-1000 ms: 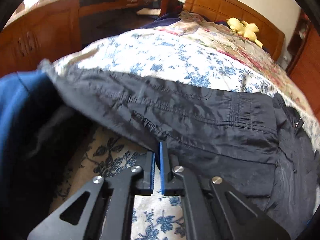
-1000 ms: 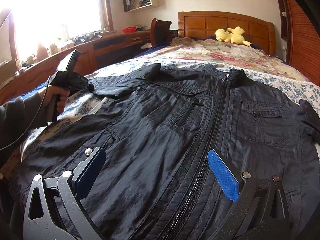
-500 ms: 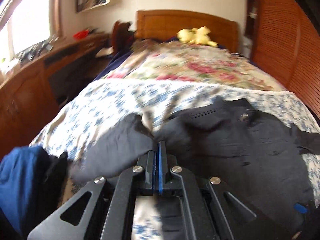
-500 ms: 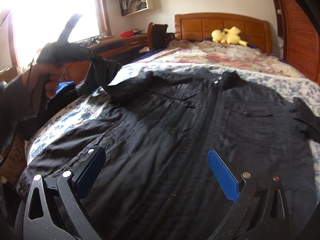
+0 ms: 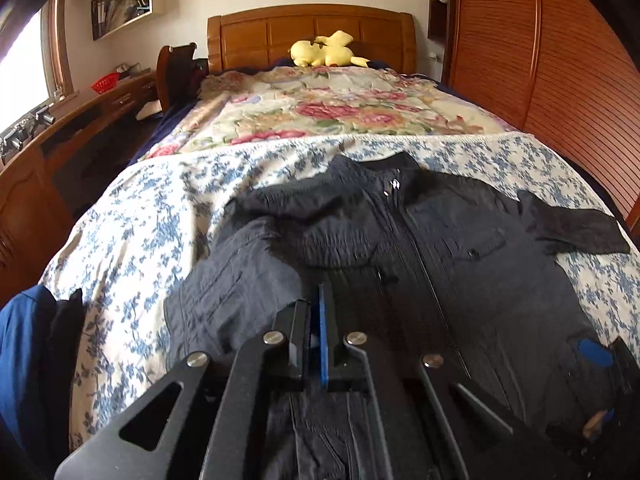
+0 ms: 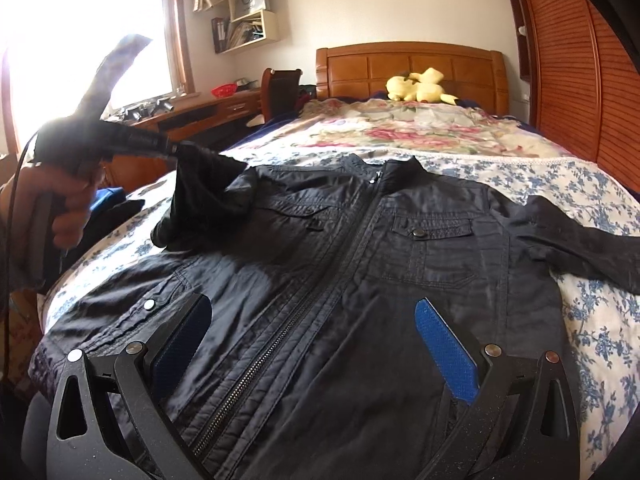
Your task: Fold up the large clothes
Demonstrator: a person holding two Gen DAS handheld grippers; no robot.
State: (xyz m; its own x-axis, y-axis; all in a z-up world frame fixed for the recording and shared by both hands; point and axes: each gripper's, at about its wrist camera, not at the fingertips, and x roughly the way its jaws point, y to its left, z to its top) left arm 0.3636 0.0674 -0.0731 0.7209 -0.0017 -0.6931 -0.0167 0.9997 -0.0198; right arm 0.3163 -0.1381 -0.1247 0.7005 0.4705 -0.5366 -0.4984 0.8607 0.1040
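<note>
R gripper [image 6: 316, 344] sits nearest, jaws spread wide w/ nothing between the blue pads, hovering over the lower front of the black jacket [image 6: 360, 264]. Jacket lies front-up on the bed [image 6: 592, 320], zipper [image 6: 280, 344] running up the middle to the collar, chest pocket w/ a snap just right of it. Its right-hand sleeve [image 6: 580, 240] trails flat across the blue-floral sheet toward the bed edge.

L gripper [image 6: 176, 148], seen from the right wrist cam at left, is clamped shut on the other sleeve [image 6: 208, 192], which is lifted off the sheet and hangs bunched beside the shoulder. A hand [image 6: 64, 204] grips its handle; cable runs down from it. In the left wrist view the jaws are pressed together w/ dark fabric under them.

Further back: rose-pattern quilt [image 6: 420, 132], then yellow plush toy [image 6: 420, 86] against the wooden headboard [image 6: 408, 66]. Left side: wooden desk surface [image 6: 208, 110] w/ a red bowl [image 6: 224, 90], chair [image 6: 280, 92], wall shelves [image 6: 248, 20] by the window.
</note>
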